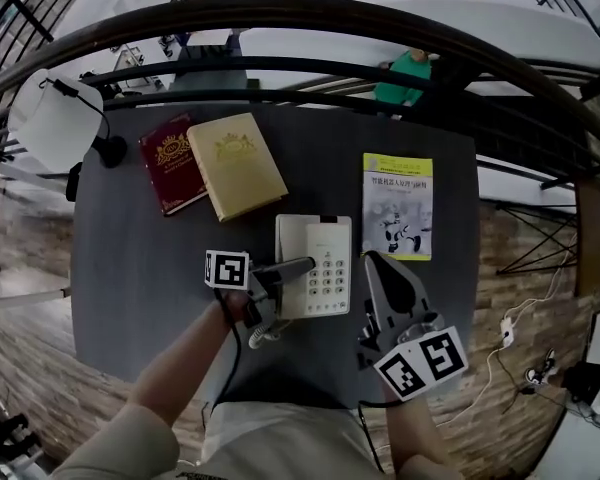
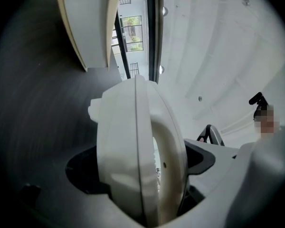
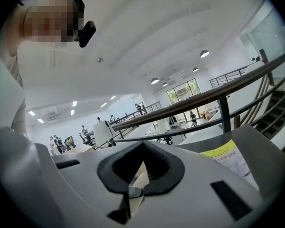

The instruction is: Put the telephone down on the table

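A white telephone base (image 1: 325, 265) with a keypad sits in the middle of the dark grey table (image 1: 130, 268). Its white handset (image 1: 292, 293) lies along the base's left side; I cannot tell whether it rests in the cradle. My left gripper (image 1: 298, 265) reaches in from the left and is shut on that handset (image 2: 133, 151), which fills the left gripper view between the jaws. To the right of the base my right gripper (image 1: 372, 260) hovers with its jaws together (image 3: 128, 194) and nothing in them.
A red book (image 1: 172, 163) and a cream book (image 1: 237, 165) lie at the back left. A booklet (image 1: 397, 205) with a yellow-green header lies at the back right. A white round lamp (image 1: 55, 118) stands off the left corner. A railing (image 1: 310, 28) runs behind the table.
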A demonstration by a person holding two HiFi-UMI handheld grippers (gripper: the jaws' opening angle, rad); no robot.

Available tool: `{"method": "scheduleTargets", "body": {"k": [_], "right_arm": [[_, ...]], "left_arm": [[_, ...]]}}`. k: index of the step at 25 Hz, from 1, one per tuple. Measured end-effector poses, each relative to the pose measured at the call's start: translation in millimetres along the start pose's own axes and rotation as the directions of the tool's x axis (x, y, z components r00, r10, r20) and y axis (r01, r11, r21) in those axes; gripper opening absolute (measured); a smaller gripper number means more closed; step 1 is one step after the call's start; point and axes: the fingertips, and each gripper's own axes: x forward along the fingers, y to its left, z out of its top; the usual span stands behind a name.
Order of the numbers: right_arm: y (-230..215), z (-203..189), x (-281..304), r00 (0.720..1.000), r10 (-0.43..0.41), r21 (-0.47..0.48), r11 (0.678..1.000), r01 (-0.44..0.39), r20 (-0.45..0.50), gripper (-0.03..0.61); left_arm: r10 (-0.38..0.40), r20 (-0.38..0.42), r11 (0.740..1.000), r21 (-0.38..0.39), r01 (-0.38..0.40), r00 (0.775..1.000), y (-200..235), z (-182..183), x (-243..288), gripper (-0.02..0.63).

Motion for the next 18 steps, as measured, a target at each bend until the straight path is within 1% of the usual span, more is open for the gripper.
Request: {"method": "scheduleTargets", "body": {"k": [2,5,7,9,11,14,18], "right_arm": [[-2,0,3,1.0,0.004,0.013,1.0,-0.004,0.001,0.002],[1,4,4,1.0,0.019,0.022,1.0,-0.019,0.011,0.002],[0,3,5,1.0,0.023,0.023,0.999,-0.024,0.012,0.002],[-3,0,5,1.0,0.019,0.025,1.0,-0.019,0.004,0.002],[-4,-5,4,1.0,0.014,0.028,0.999,-0.014,-0.005,0.002],[-7,-10,4,1.0,0.012,0.034,0.999,-0.011,-0.014,0.002],[-8,-13,2,1.0,0.01,0.042,0.999,-0.009,-0.022,0.002]], "left_arm": [[0.004,-0.005,1.0,-0.016,-0.004,1.0,7,-1,2,0.454],[0.018,-0.011,1.0,-0.005,-0.018,1.0,16,1,3,0.454],[0.003,-0.001,0.999,-0.039,-0.003,1.0,15,4,4,0.454],[-0.009,0.006,0.999,-0.047,0.009,1.0,15,7,6,0.454],[-0.007,0.005,1.0,-0.025,0.007,1.0,17,9,7,0.454],[0.02,-0.013,0.999,0.048,-0.02,1.0,21,12,9,0.454],[0.062,-0.021,0.996,0.059,-0.06,0.998,31,9,9,0.452]]}}
